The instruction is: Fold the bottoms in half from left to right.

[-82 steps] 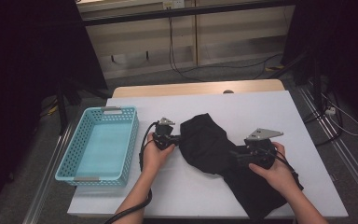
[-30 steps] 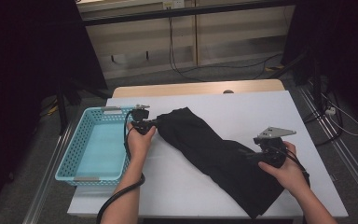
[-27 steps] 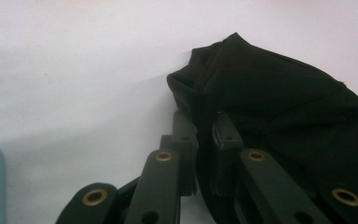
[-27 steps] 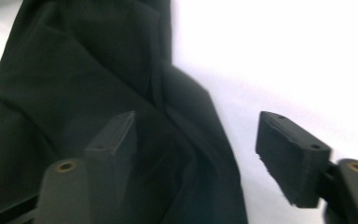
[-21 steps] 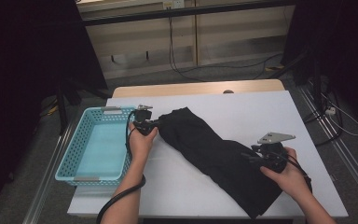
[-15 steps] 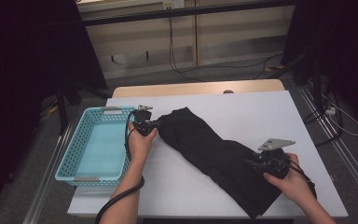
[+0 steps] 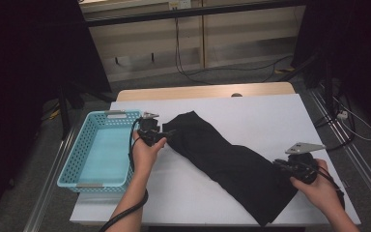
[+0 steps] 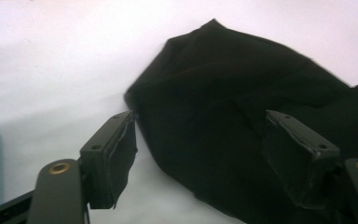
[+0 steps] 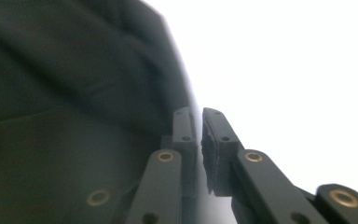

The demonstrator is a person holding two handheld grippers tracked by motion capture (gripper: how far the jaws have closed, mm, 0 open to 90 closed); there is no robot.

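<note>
Black cloth (image 7: 232, 162) stretched slantwise on white worktop (image 7: 270, 116), not yet in blue basket (image 7: 72, 166). Left tongs (image 8: 200, 140) just spread wide, cloth released; right tongs (image 9: 199, 128) just closed at cloth's edge, grip unclear.

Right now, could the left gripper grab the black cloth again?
Probably yes. The left gripper has just been opening, and its jaws now stand wide with the end of the black cloth lying between them, unpinched. Nothing sits in the way on the white table.
</note>
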